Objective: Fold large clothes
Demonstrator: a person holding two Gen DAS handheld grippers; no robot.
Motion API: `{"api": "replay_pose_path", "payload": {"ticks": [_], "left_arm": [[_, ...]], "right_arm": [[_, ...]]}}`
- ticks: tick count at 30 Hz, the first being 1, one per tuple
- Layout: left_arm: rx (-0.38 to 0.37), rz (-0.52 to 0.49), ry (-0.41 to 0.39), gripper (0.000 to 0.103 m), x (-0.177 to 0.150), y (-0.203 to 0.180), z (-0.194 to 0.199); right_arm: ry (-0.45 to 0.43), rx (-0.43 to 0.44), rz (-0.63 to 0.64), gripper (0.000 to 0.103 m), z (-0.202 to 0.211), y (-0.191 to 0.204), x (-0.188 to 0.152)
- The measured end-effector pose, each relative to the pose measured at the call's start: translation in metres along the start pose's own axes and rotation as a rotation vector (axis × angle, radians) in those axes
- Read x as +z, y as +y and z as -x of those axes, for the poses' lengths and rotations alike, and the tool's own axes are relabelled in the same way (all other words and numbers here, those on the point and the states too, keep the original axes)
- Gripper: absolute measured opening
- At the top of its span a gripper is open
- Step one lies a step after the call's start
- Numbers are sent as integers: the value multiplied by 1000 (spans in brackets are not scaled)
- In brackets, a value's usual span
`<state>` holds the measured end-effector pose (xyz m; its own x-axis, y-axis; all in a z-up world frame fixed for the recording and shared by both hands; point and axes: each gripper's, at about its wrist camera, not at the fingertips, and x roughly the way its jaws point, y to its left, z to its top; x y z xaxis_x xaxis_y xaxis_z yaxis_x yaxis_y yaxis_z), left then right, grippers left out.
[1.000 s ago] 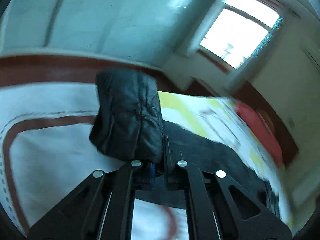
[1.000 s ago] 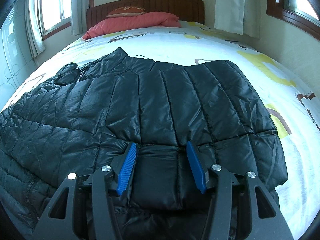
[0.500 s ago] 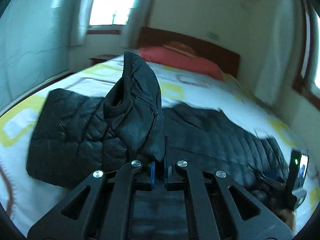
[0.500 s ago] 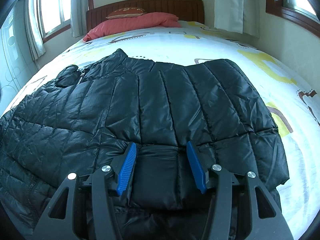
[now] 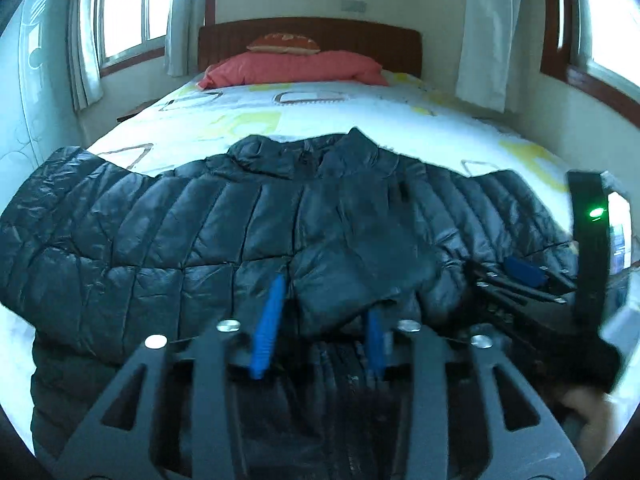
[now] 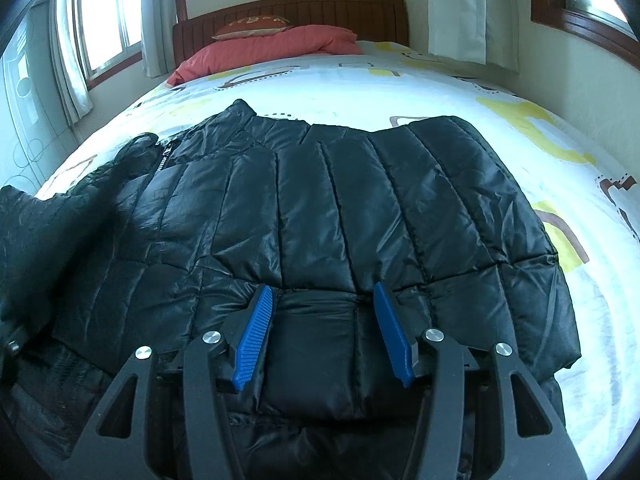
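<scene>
A black quilted puffer jacket (image 5: 240,224) lies spread across the bed, collar toward the headboard. It also fills the right wrist view (image 6: 340,208). One sleeve (image 5: 360,264) lies folded over the jacket's middle, its cuff resting between my left gripper's blue pads. My left gripper (image 5: 320,312) is open just above the jacket's near edge. My right gripper (image 6: 324,304) is open, its fingers resting on the folded sleeve at the jacket's right side. The right gripper also shows at the right of the left wrist view (image 5: 520,272).
The bed (image 6: 440,88) has a white sheet with yellow and brown shapes. Red pillows (image 5: 296,68) lie by the dark wooden headboard (image 5: 312,36). Windows and curtains (image 5: 484,32) flank the bed. The wall stands close on the right.
My left gripper carried the sleeve from the left over onto the jacket's middle, then opened and let it go. The right gripper has stayed still and open.
</scene>
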<state>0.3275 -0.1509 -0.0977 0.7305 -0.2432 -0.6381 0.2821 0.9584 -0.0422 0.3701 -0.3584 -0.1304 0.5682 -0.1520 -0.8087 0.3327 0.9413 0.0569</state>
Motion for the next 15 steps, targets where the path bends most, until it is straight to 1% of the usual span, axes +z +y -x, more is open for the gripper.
{"api": "replay_pose_path", "payload": {"ticks": [2,3,4,7,10,11,12,14,15], "left_arm": [[-22,19,-4,49,-2,3,7],[-33,32,-13,51,-3,8,16],[-34,40,-23,55,-5,15,25],[-17,61,-70,57,-7,39,51],[18,81,-101,58,-6,69,73],[30,91,-109,59,-6,78,78],[56,106,-122,59,-6,91,83],[90,121,-132,59,-6,108,88],[111,137,-130,59,-7,120,89]], "right_arm": [[5,2,-3,54,0,0,1],[8,4,-6,54,1,0,2],[12,6,-9,54,4,0,4],[8,22,-37,54,15,1,9],[-14,98,-100,54,34,10,16],[-15,135,-117,58,38,17,18],[-13,161,-124,64,40,25,20],[6,210,-124,71,36,43,22],[24,227,-122,73,31,51,23]]}}
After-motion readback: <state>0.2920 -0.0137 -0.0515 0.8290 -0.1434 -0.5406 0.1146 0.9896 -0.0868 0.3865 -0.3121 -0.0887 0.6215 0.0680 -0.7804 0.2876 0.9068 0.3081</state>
